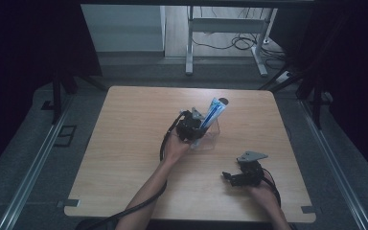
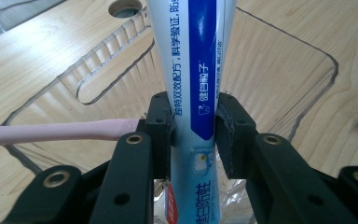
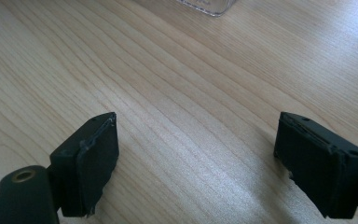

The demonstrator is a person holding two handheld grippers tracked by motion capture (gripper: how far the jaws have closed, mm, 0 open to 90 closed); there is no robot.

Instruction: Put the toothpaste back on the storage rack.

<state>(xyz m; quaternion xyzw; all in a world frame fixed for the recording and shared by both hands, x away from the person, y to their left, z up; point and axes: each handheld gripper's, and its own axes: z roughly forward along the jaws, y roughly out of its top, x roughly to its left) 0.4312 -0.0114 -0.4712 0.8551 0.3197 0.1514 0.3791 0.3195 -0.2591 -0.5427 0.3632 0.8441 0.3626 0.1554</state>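
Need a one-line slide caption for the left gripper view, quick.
Left gripper clamps a blue-and-white toothpaste tube over the clear holder, pink toothbrush handle alongside.

The bench (image 1: 124, 143) is light wood with a smooth, grainy top. The toothpaste tube (image 2: 193, 70) is shiny plastic. The holder (image 2: 279, 60) is clear, glossy plastic. The toothbrush (image 2: 51, 131) handle is matt pink plastic. The left claw (image 2: 196, 135) is matt black with brass-coloured rivets.

A light wooden tabletop (image 1: 124, 158) with rounded corners. A clear plastic holder (image 1: 210, 136) stands on it near the middle, slightly toward the far side.
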